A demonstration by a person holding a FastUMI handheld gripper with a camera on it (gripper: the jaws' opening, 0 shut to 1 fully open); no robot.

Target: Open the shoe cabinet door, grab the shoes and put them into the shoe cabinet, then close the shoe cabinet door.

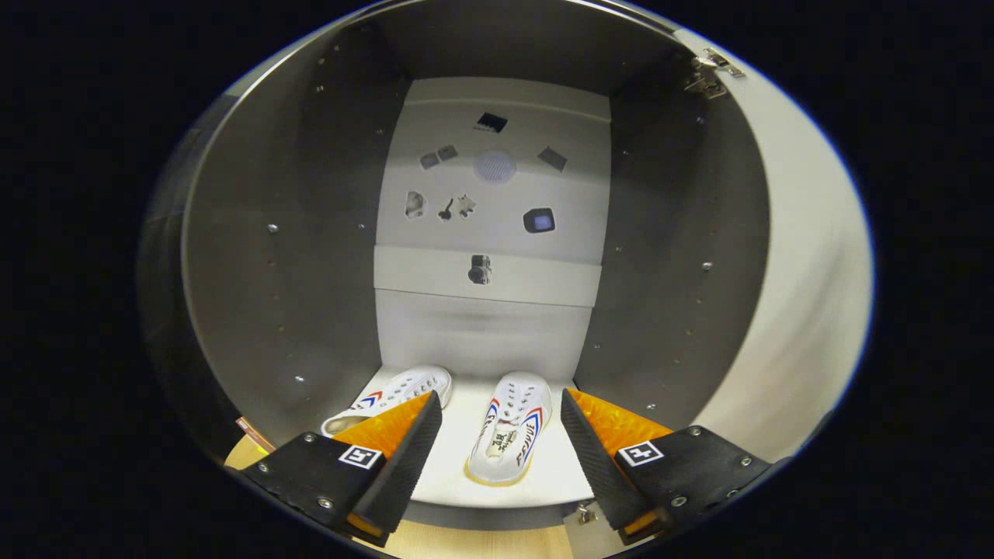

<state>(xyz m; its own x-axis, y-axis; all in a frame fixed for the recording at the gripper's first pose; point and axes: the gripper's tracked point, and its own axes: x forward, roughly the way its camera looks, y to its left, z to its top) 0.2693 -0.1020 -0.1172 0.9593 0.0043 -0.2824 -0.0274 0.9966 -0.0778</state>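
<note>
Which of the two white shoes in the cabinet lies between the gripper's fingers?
The right shoe, toe pointing inward, between the open gripper fingers. The left shoe is partly hidden behind the left finger.

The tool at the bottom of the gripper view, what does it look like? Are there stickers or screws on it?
The tool has two wedge-shaped fingers that taper toward their tips, with ribbed inner faces and bumpy textured outer sides. Each sits on a flat black block fastened with small silver screws. Each block carries a small white square sticker printed with a black pattern. No cables are visible.
</note>
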